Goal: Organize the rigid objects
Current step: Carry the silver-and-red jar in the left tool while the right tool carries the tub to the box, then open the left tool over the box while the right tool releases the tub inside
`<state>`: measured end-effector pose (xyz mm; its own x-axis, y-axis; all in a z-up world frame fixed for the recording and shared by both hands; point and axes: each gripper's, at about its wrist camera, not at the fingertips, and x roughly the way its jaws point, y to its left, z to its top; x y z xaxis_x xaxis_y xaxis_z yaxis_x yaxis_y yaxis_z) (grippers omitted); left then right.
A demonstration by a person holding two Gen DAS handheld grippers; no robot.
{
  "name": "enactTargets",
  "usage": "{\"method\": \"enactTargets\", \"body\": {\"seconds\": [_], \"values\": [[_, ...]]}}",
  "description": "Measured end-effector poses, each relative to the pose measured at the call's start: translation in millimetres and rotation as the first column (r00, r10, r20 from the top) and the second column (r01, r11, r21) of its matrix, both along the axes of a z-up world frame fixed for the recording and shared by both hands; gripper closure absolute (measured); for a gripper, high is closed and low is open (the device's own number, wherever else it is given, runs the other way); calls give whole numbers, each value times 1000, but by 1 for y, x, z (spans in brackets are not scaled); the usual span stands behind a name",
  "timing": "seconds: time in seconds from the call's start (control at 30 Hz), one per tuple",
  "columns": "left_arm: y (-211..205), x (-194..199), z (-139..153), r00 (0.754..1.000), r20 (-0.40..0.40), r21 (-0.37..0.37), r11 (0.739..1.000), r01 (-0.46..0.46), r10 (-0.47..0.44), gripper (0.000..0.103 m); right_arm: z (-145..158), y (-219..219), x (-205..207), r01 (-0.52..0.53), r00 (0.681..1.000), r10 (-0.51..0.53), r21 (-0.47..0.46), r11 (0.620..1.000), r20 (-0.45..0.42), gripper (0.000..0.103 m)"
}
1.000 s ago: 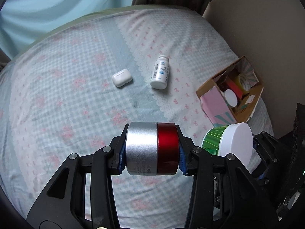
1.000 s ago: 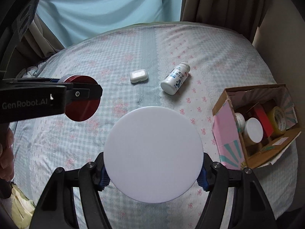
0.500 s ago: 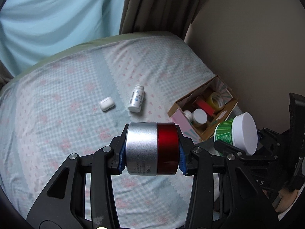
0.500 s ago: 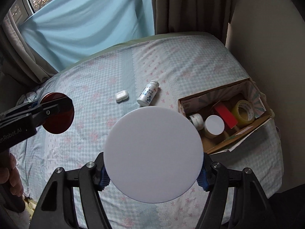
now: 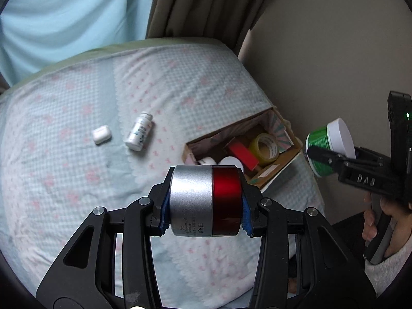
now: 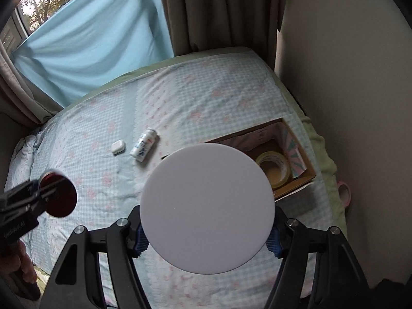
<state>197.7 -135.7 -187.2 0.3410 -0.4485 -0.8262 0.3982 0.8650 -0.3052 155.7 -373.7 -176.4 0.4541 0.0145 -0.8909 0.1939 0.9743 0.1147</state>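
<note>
Your left gripper (image 5: 204, 215) fingers are clamped on the silver-and-red tin (image 5: 206, 200); your right gripper (image 6: 207, 234) fingers grip the white-lidded green tub (image 6: 207, 208), above the bed (image 6: 206, 97).

White lid (image 6: 207, 208) hides most of box (image 6: 307, 173).

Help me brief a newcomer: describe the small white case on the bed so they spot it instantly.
On the checked bedspread, look left of the cardboard box. Two white things lie side by side: a bottle with blue print and, to its left, the case. It is the shorter, plain, rounded one, without cap or label.
</note>
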Motion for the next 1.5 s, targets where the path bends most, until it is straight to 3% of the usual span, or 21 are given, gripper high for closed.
{"method": "enactTargets", "body": {"seconds": [0.17,0.4,0.77,1.13,1.17,1.2,1.23,1.27,1.37,1.5], "values": [[-46,8,-22,999,-43,21,999,-25,26,65,-19,-61,26,23,999,-21,61,998,-30,37],[-97,27,-69,990,-128,64,997,-49,57,65,-73,-124,71,1,992,11,89,996,-128,37],[-144,46,-169,960,-268,169,985,-30,75,65,-161,-134,100,-152,973,153,17,988,-175,37],[-156,41,-205,955,-294,240,970,27,46,65,-197,-137,106,-148,973,145,-4,989,-177,37],[-157,40,-204,958,-285,230,973,25,42,62,-200,-137,107,-135,975,128,-22,991,-184,31],[-157,39,-201,960,-277,216,976,27,34,43,-199,-137,107,-120,978,111,-39,992,-174,21],[-159,36,-197,966,-256,217,976,24,33,25,-196,-138,106,-119,982,115,-20,993,-153,0],[-160,34,-193,971,-239,226,974,23,32,2,-192,-138,104,-118,985,116,-8,993,-128,0],[-163,29,-184,976,-217,212,977,32,15,0,-185,-142,97,-98,992,98,3,995,-82,0],[-159,23,-182,972,-232,208,978,33,17,0,-187,-148,84,-46,992,49,25,999,-117,0]]}}
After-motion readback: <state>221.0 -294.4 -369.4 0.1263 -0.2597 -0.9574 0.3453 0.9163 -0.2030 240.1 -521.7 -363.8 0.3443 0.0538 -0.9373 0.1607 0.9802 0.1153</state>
